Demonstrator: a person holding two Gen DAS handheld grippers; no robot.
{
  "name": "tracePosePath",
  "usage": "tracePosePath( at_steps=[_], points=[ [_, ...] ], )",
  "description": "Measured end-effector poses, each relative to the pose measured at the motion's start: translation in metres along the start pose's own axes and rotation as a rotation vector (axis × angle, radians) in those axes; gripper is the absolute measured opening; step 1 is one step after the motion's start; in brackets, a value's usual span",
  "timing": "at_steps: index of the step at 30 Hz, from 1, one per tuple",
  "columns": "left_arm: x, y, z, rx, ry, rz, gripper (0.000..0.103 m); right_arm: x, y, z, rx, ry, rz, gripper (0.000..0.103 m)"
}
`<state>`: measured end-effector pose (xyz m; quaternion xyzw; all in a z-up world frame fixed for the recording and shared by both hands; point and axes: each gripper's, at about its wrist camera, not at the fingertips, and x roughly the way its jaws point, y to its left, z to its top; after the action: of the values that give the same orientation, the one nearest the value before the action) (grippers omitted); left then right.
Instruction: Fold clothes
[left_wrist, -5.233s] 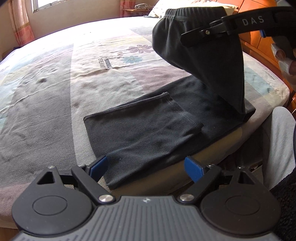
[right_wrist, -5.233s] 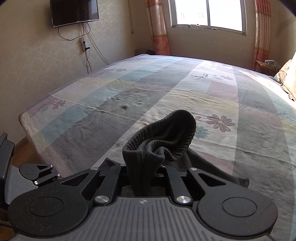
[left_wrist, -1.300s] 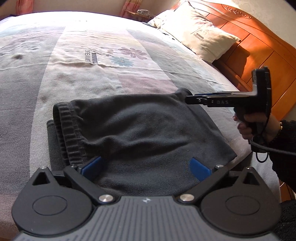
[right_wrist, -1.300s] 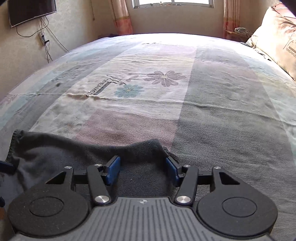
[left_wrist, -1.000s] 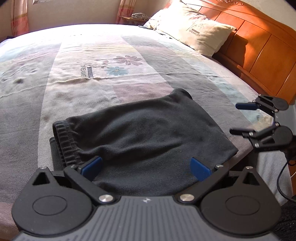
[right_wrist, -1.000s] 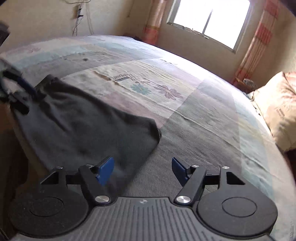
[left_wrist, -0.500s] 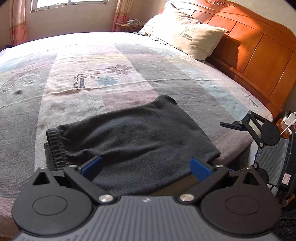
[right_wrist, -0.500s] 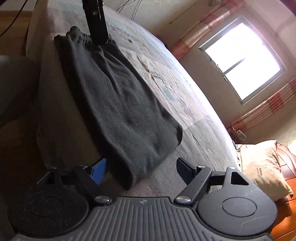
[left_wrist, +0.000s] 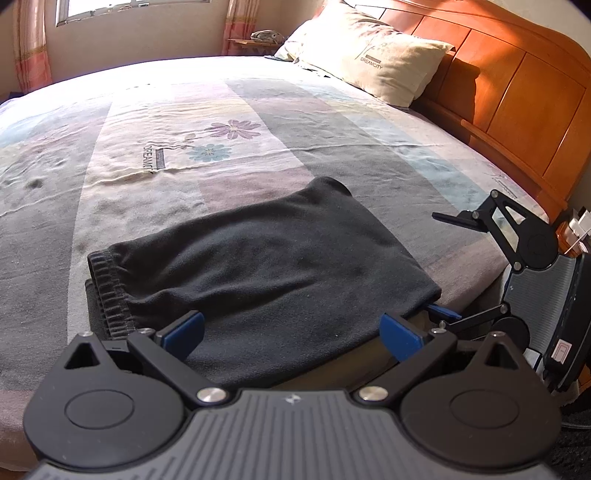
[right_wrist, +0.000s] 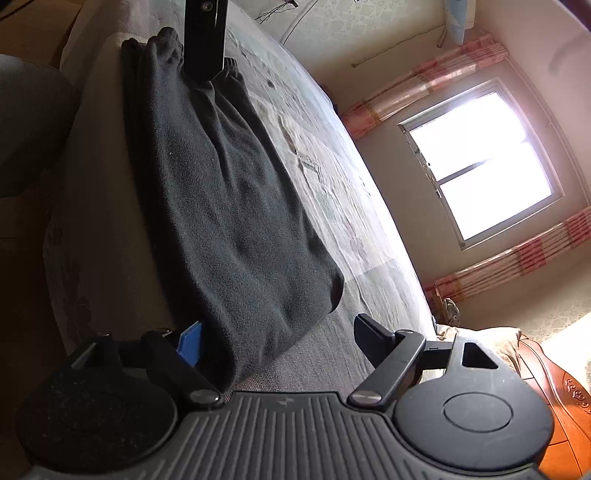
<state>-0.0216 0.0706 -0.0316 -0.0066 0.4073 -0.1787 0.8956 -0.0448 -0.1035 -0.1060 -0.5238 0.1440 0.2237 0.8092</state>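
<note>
Risk first: folded black trousers sit right at the near edge of the bed, with the right-hand fold hanging slightly past that edge. My read: any sideways drag from either tool could pull the stack off, or slide the top layer off the lower one peeking out under the waistband.

Left gripper: jaws wide, nothing clamped; blue pads hover over the near hem of the trousers. Cannot tell if the pads touch the cloth.

Right gripper: rolled on its side at the trousers' fold end, jaws wide. They have just been opening, though the last bit of widening was small. The fold corner lies between them, with one blue pad tucked under or just beside the cloth at the bed edge and the other finger well clear above. No pinch visible. Closing here would likely grab only the lower layers or the bedsheet and undo the fold.

Cloth is thick and limp, so the rounded far corner may spring open if released unevenly.

Writing:
- Sheet, beyond the trousers near the printed flowers: "DREAM…", rest unreadable.
- Pillow, against the headboard: "DREAMCITY".
- Label on the right gripper's body: too small to read.
</note>
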Motion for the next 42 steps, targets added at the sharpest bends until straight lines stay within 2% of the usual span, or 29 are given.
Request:
tracePosePath(
  at_steps=[2,9,14,17,21,24,28,31,37,42],
  points=[
    [0.001,-0.001,0.000,0.009,0.009,0.000,0.101,-0.001,-0.003,-0.001,0.009,0.005,0.002,0.088],
    [0.003,0.000,0.001,0.013,0.020,0.002,0.101,-0.002,-0.008,-0.024,0.038,0.087,0.017,0.090],
    [0.012,-0.011,0.001,0.021,0.033,-0.065,0.101,-0.014,-0.006,-0.017,0.051,0.035,0.014,0.090],
    [0.020,-0.024,0.000,0.054,0.048,-0.097,0.101,-0.009,0.000,-0.005,0.059,0.000,0.036,0.090],
    [0.033,-0.039,-0.002,0.127,0.092,-0.154,0.101,0.002,0.002,0.006,0.048,-0.025,0.018,0.089],
    [0.046,-0.051,-0.004,0.211,0.102,-0.116,0.101,0.001,-0.011,0.008,0.101,-0.035,-0.008,0.089],
    [0.064,-0.056,0.001,0.290,0.087,0.013,0.101,-0.003,-0.024,0.005,0.170,-0.039,-0.020,0.089],
    [0.068,-0.051,0.011,0.286,0.064,0.079,0.101,-0.006,-0.021,0.002,0.159,-0.033,-0.011,0.089],
    [0.060,-0.036,0.027,0.218,0.028,0.063,0.101,-0.002,-0.004,0.003,0.139,-0.044,0.024,0.089],
    [0.052,-0.030,0.030,0.186,0.015,0.034,0.101,0.011,0.002,0.003,0.094,-0.030,0.004,0.089]
  ],
)
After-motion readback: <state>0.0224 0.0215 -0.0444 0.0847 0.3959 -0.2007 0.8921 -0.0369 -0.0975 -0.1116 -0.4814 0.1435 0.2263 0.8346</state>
